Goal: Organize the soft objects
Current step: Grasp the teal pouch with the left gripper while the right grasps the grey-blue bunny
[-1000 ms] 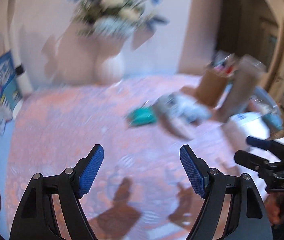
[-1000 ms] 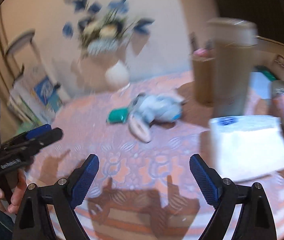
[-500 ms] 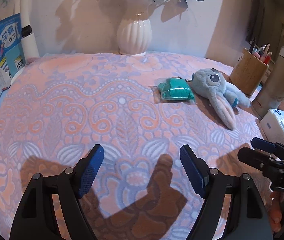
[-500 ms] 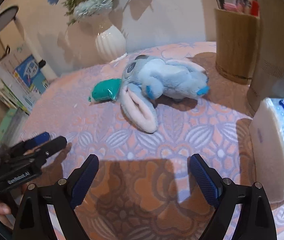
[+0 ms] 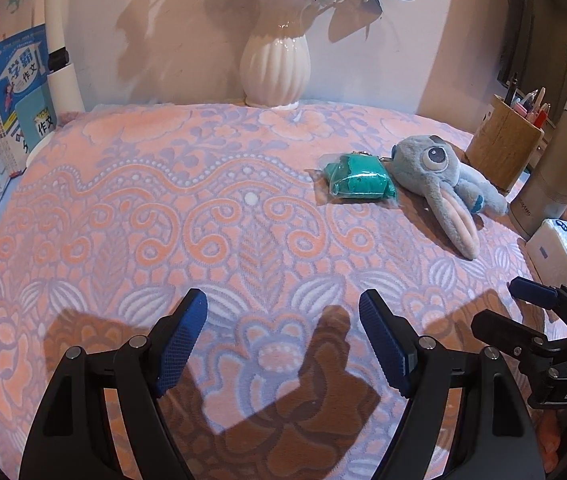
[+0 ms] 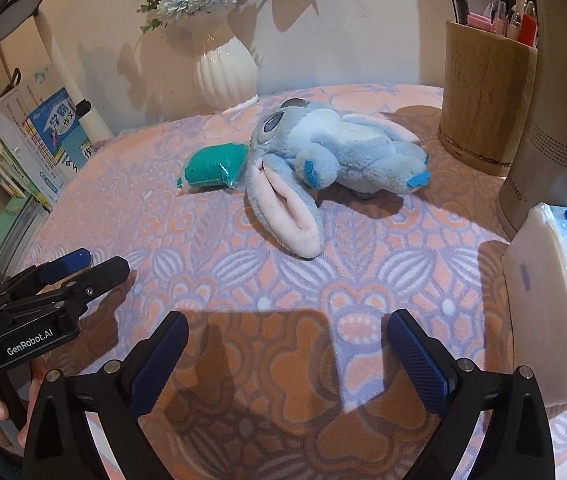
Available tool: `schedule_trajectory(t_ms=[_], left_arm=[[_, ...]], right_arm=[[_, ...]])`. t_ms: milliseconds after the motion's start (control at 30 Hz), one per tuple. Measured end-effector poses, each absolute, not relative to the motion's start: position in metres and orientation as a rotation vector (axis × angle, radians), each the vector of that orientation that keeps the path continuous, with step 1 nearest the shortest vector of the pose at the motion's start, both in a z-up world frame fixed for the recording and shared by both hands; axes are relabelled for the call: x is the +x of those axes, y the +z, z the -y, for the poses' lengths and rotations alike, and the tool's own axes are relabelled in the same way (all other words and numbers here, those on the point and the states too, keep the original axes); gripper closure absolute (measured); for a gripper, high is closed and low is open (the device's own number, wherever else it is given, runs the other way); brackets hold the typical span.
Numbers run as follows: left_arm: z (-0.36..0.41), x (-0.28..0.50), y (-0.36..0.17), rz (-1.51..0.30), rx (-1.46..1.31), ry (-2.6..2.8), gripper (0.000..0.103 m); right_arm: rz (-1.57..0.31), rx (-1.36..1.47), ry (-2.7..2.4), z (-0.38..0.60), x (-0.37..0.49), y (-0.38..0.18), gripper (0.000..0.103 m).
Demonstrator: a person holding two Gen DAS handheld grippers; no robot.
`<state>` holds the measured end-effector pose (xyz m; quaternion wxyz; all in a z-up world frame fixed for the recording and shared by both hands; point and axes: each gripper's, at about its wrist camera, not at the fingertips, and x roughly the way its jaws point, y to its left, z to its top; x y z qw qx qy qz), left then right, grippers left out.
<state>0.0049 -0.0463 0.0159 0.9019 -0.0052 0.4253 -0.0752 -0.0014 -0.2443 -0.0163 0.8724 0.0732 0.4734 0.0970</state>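
A blue plush toy (image 6: 335, 152) with long pink-lined ears lies on its side on the patterned tablecloth (image 5: 163, 216); it also shows at the right in the left wrist view (image 5: 439, 176). A teal soft item in a clear wrapper (image 5: 359, 178) lies just left of its head, also seen in the right wrist view (image 6: 213, 166). My left gripper (image 5: 283, 340) is open and empty over the near cloth, well short of both. My right gripper (image 6: 285, 354) is open and empty, in front of the plush toy.
A white vase of flowers (image 5: 275, 68) stands at the back. A wooden pen holder (image 6: 483, 96), a tall grey cylinder (image 6: 559, 120) and a tissue pack (image 6: 555, 300) stand at the right. Books (image 5: 7, 112) lean at the left edge.
Both views swung down from a blurred, higher look to a steady view of the table. The grippers came closer to the cloth and the toys; both stayed open.
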Motion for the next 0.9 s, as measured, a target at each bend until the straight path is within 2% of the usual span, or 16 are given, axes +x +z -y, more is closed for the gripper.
schedule_trajectory(t_ms=[233,300,367,500,633,800,900], left_arm=[[0.042,0.006,0.020,-0.884,-0.014,-0.123,0.026],[0.042,0.003,0.031,-0.869,-0.006,-0.106,0.026],[0.046,0.005,0.046,-0.861,0.016,-0.107,0.026],[0.061,0.031,0.069,-0.886,0.007,-0.203,0.026],[0.083,0.071,0.053,-0.921,0.013,-0.253,0.026],[0.098,0.105,0.015,-0.992,-0.054,-0.298,0.026],[0.102,0.107,0.012,-0.965,-0.064,-0.306,0.026]], right_arm=[[-0.979,0.195,0.179,0.253,-0.006,-0.014,0.003],[-1.039,0.240,0.182,0.258,-0.004,-0.012,0.003],[-1.097,0.274,0.181,0.262,0.003,-0.002,0.003],[-1.038,0.323,0.167,0.270,0.026,0.036,0.003],[-1.021,0.296,0.105,0.270,0.067,0.051,0.003],[-1.002,0.292,0.010,0.278,0.098,0.036,0.003],[-1.027,0.247,-0.006,0.276,0.116,0.019,0.003]])
